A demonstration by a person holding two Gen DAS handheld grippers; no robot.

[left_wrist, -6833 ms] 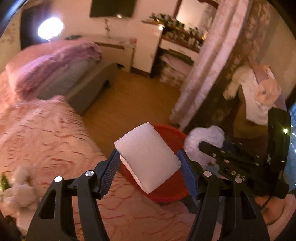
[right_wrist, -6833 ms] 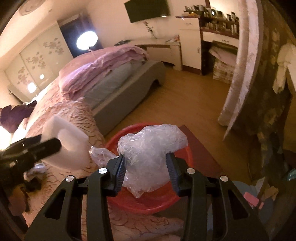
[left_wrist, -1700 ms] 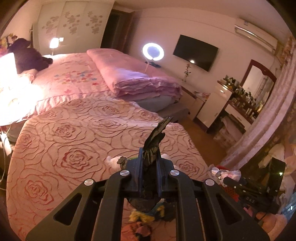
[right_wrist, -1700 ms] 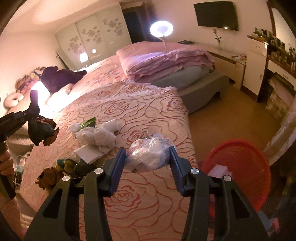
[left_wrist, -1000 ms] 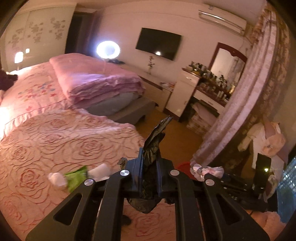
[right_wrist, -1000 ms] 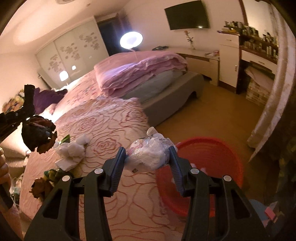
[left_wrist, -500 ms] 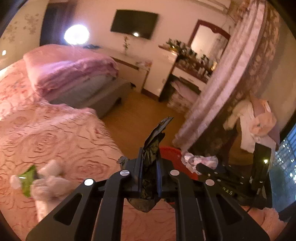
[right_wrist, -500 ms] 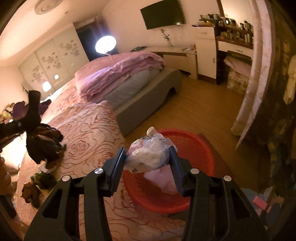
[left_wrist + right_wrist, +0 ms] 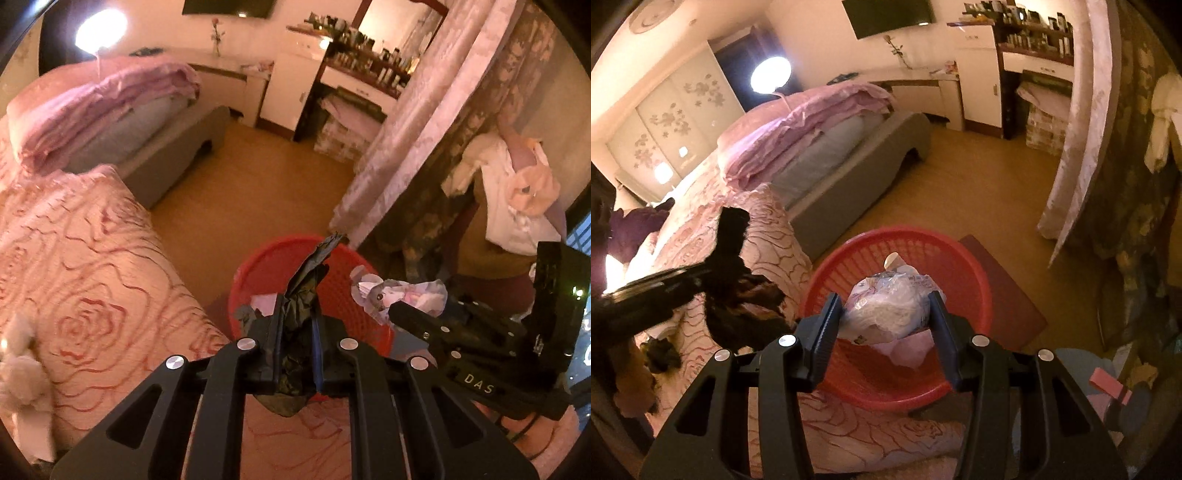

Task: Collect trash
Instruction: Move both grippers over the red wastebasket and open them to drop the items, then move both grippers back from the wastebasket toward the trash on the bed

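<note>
- The left gripper (image 9: 297,328) has its fingers pressed nearly together, pinching a dark crumpled wrapper (image 9: 303,291) that sticks up above the fingertips and hangs a little below them.
- The right gripper (image 9: 888,317) has its fingers part-way spread, clamping a white plastic bundle (image 9: 890,306) from both sides.
- A red basket (image 9: 964,266) sits on the floor beside the corner of the bed (image 9: 92,258). Pale trash already lies inside it.
- Seen from the right wrist, the bundle hangs directly over the basket's mouth. Seen from the left wrist, the wrapper lines up with the basket's near part, close to the bed's edge.
- The step in hand looks like the drop. Best practice: carry each piece past the rim toward the middle before spreading the fingers.
- The light wrapper may cling to the pads or drift onto the bedspread, so lower it close first.
- More scraps lie on the bed (image 9: 18,365), apparently still to be collected.
</note>
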